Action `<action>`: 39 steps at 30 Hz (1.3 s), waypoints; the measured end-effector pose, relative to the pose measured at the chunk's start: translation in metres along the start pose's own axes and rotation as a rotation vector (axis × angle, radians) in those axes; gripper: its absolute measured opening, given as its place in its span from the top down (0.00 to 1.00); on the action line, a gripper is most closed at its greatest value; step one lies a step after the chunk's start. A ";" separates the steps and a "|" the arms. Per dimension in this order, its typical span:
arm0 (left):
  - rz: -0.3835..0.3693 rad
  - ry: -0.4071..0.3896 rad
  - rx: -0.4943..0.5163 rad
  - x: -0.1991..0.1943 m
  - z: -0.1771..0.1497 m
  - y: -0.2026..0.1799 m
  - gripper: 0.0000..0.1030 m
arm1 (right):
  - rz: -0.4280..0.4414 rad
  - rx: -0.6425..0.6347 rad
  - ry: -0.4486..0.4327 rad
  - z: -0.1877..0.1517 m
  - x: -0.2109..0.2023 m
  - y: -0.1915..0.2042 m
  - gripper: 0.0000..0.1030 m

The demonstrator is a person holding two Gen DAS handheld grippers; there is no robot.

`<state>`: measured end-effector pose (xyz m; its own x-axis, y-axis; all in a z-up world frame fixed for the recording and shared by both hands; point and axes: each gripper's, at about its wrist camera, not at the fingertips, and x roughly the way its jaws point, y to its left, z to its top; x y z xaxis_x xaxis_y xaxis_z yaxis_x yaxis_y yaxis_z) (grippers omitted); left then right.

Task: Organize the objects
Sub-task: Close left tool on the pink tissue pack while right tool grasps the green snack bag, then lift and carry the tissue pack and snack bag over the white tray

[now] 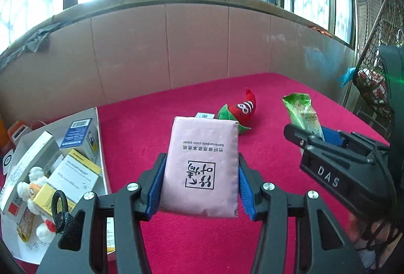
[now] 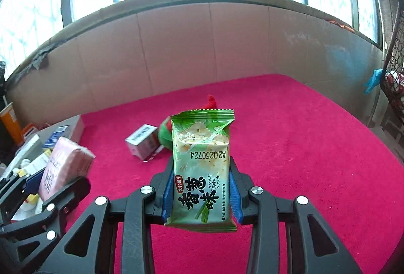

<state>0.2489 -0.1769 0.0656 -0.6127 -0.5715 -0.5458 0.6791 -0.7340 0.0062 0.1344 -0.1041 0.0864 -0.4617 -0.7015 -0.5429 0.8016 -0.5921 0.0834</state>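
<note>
My left gripper point(image 1: 200, 165) is shut on a pink tissue pack point(image 1: 202, 163) and holds it above the red cloth. It also shows in the right wrist view point(image 2: 65, 168). My right gripper point(image 2: 200, 173) is shut on a green cracker packet point(image 2: 202, 168), seen from the left wrist view point(image 1: 303, 115) at the right. A red and green plush toy point(image 1: 240, 109) and a small white box point(image 2: 142, 142) lie on the cloth beyond both grippers. A grey box point(image 1: 99, 137) at the left holds several cartons and a white plush toy point(image 1: 38, 198).
The red cloth point(image 2: 303, 147) covers the table, with a padded pink wall point(image 1: 197, 46) and windows behind it. A wire basket point(image 1: 376, 51) stands at the far right. Orange items point(image 2: 10, 122) stand at the far left.
</note>
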 end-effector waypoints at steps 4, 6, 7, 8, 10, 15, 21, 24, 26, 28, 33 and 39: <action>0.004 -0.030 0.001 -0.011 0.002 0.003 0.51 | 0.006 -0.007 -0.001 -0.002 -0.005 0.005 0.62; 0.004 -0.040 -0.007 -0.018 0.003 0.006 0.51 | 0.005 -0.013 0.002 -0.002 -0.007 0.009 0.62; 0.004 -0.043 -0.011 -0.020 0.004 0.008 0.51 | 0.005 -0.015 0.003 -0.003 -0.009 0.010 0.62; 0.005 -0.045 -0.016 -0.022 0.004 0.009 0.51 | 0.006 -0.017 0.005 -0.004 -0.010 0.012 0.62; 0.006 -0.050 -0.025 -0.024 0.005 0.012 0.51 | 0.010 -0.020 0.008 -0.004 -0.010 0.011 0.62; 0.012 -0.059 -0.041 -0.030 0.002 0.020 0.51 | 0.015 -0.038 0.005 -0.004 -0.015 0.020 0.62; 0.019 -0.067 -0.068 -0.036 0.000 0.031 0.51 | 0.025 -0.065 0.008 -0.004 -0.017 0.033 0.62; 0.021 -0.072 -0.078 -0.038 -0.001 0.035 0.51 | 0.031 -0.080 0.008 -0.004 -0.019 0.040 0.62; 0.021 -0.075 -0.085 -0.040 -0.001 0.038 0.51 | 0.034 -0.089 0.008 -0.004 -0.020 0.044 0.62; 0.023 -0.078 -0.091 -0.042 -0.001 0.041 0.51 | 0.037 -0.099 0.008 -0.004 -0.021 0.048 0.62; 0.024 -0.087 -0.109 -0.046 -0.001 0.048 0.51 | 0.044 -0.124 0.006 -0.003 -0.024 0.059 0.62; 0.026 -0.091 -0.125 -0.050 -0.003 0.059 0.51 | 0.054 -0.150 0.005 -0.003 -0.026 0.072 0.62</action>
<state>0.3203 -0.1905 0.0905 -0.6243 -0.6249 -0.4688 0.7370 -0.6701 -0.0882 0.2051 -0.1273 0.1042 -0.4148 -0.7281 -0.5456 0.8729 -0.4877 -0.0129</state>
